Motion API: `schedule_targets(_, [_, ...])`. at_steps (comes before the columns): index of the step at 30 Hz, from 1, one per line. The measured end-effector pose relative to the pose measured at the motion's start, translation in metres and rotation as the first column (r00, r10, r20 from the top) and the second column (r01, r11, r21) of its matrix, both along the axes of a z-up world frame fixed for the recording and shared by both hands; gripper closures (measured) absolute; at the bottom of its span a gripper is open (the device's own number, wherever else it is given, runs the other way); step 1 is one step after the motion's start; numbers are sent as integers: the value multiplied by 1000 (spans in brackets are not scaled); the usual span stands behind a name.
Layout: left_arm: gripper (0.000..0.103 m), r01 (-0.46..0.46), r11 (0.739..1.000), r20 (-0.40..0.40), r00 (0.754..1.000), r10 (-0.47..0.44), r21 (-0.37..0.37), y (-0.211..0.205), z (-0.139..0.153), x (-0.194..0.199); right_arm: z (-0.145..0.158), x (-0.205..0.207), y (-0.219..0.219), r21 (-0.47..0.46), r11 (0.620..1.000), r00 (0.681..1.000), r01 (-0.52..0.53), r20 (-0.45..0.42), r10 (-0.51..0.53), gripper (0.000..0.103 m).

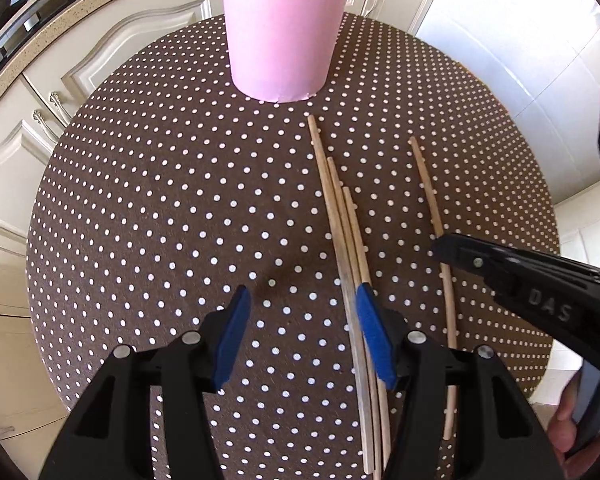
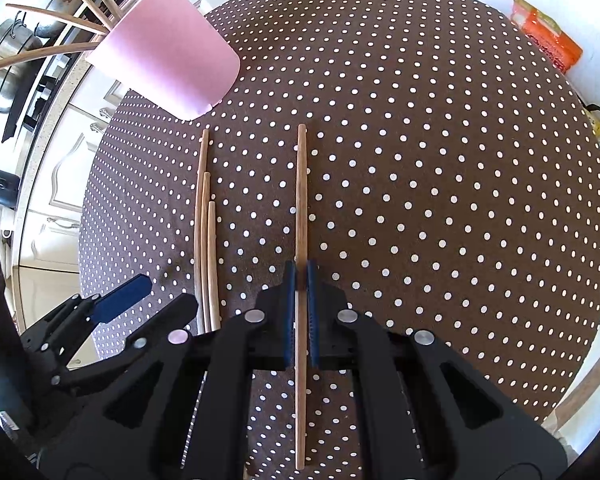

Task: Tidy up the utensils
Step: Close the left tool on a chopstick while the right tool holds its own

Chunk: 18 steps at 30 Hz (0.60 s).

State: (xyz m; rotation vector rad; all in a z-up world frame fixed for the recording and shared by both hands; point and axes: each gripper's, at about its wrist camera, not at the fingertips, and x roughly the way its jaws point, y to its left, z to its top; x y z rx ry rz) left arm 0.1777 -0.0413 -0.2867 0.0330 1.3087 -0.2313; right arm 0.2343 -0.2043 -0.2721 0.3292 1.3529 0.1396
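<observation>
The left gripper (image 1: 300,336) is built of matte black plastic arms with triangular cut-outs, joined by round silver rivets. Its jaws carry bright blue pads (image 1: 374,336), long and flat. The right gripper (image 2: 300,312) has the same black frame, silver rivets and darker blue pads (image 2: 311,312). Its side, seen from the left wrist, bears raised letters "DAS". At 4 o'clock there, bare skin of a hand (image 1: 562,426) shows.
</observation>
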Motion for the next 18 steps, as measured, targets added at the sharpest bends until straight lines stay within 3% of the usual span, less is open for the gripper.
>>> schedule_targets(11, [48, -35, 999, -7, 999, 35, 35, -24, -7, 40, 0, 3, -4, 30, 1000, 1000, 5, -23, -4, 97])
schedule_targets(18, [48, -90, 995, -61, 994, 93, 36, -19, -9, 64, 0, 4, -8, 49, 999, 999, 1, -33, 0, 97])
